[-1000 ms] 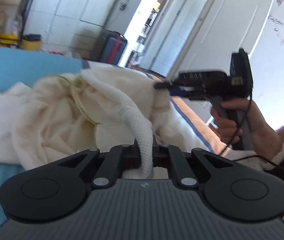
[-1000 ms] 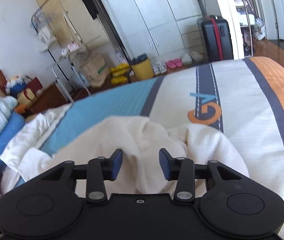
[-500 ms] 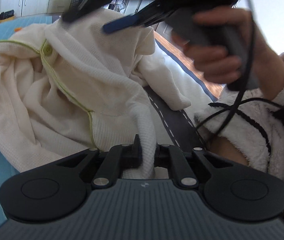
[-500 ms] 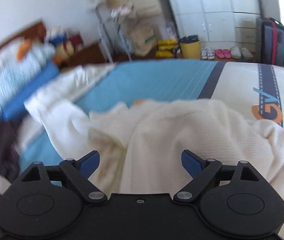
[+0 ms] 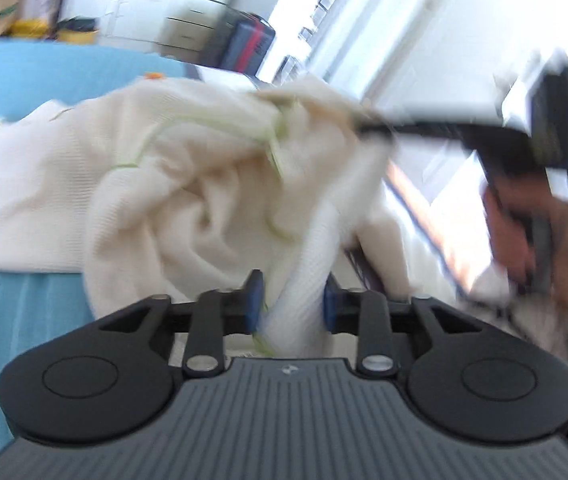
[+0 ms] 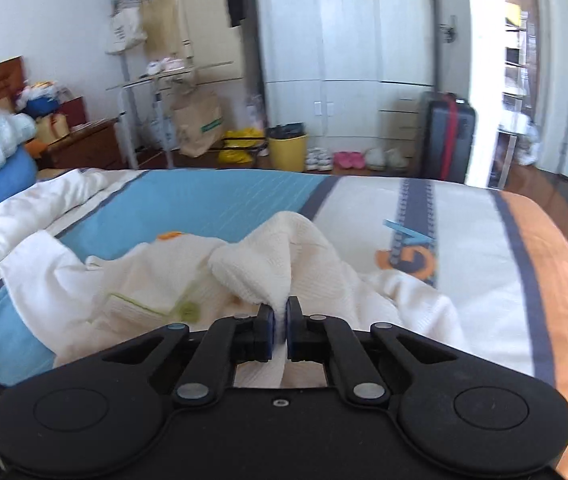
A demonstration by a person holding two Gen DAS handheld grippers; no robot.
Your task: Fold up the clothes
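Pinching a raised fold of the cream garment (image 6: 251, 268), the right tool (image 6: 279, 330) lifts it off the bed (image 6: 464, 232), probably to find an edge; the left tool (image 5: 291, 300) is opening around a rolled strip.

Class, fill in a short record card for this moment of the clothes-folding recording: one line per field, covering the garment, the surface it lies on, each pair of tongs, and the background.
Garment: cream waffle-knit garment with green piping, crumpled, not yet folded
Surface: bed cover, with blue, white and orange bands
Left tongs: jaws opening, a roll of the cream fabric between them
Right tongs: shut on a pinched fold of the garment
Background: dark suitcase, yellow bin, white wardrobe
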